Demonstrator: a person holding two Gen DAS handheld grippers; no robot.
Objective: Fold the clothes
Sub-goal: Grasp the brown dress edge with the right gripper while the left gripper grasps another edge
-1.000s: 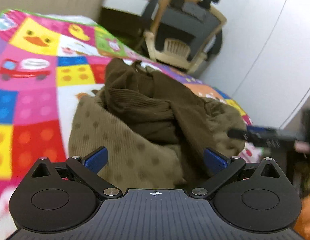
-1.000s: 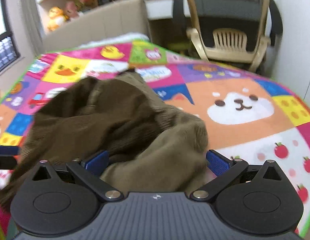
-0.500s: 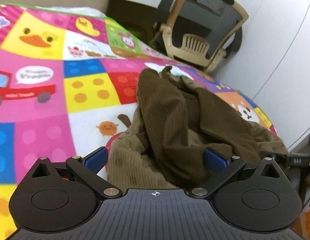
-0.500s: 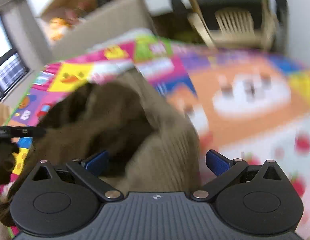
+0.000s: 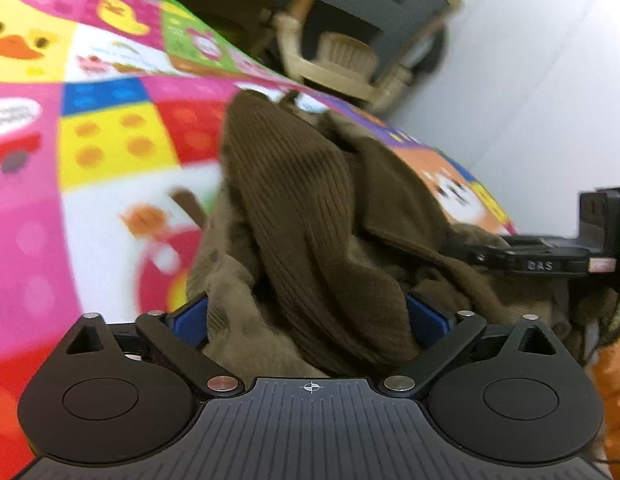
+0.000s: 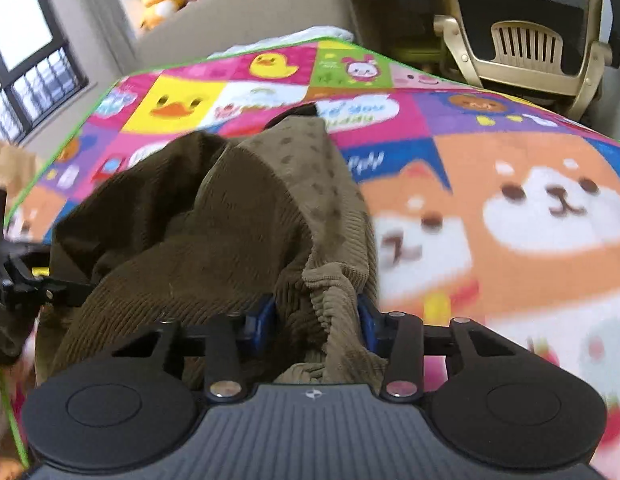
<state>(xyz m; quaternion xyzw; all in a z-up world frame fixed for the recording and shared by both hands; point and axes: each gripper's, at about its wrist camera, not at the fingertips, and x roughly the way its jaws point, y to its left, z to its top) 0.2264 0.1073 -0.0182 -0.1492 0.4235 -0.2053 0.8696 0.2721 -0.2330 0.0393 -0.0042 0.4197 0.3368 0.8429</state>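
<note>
A crumpled brown corduroy garment [image 5: 310, 200] with a lighter spotted lining lies on the colourful play mat [image 5: 109, 140]. My left gripper [image 5: 307, 318] is open, its blue pads wide apart with a bunch of the cloth lying between them. In the right wrist view the same garment [image 6: 213, 232] rises from the mat [image 6: 510, 200]. My right gripper [image 6: 316, 324] is shut on a ribbed edge of it, the fabric pinched between the blue pads. The right gripper [image 5: 550, 256] shows at the left wrist view's right edge, and the left gripper [image 6: 13, 280] at the right wrist view's left edge.
A beige and grey office chair [image 6: 526, 40] stands beyond the mat's far edge, next to a white wall [image 5: 550, 80]. Plush toys [image 6: 157, 0] sit on a ledge at the back left, near a window [image 6: 25, 60]. The mat's cartoon-dog panels to the right carry nothing.
My right gripper has shut on the garment's ribbed edge; it was open before. The left gripper has moved in closer, so cloth now lies between its open fingers.
</note>
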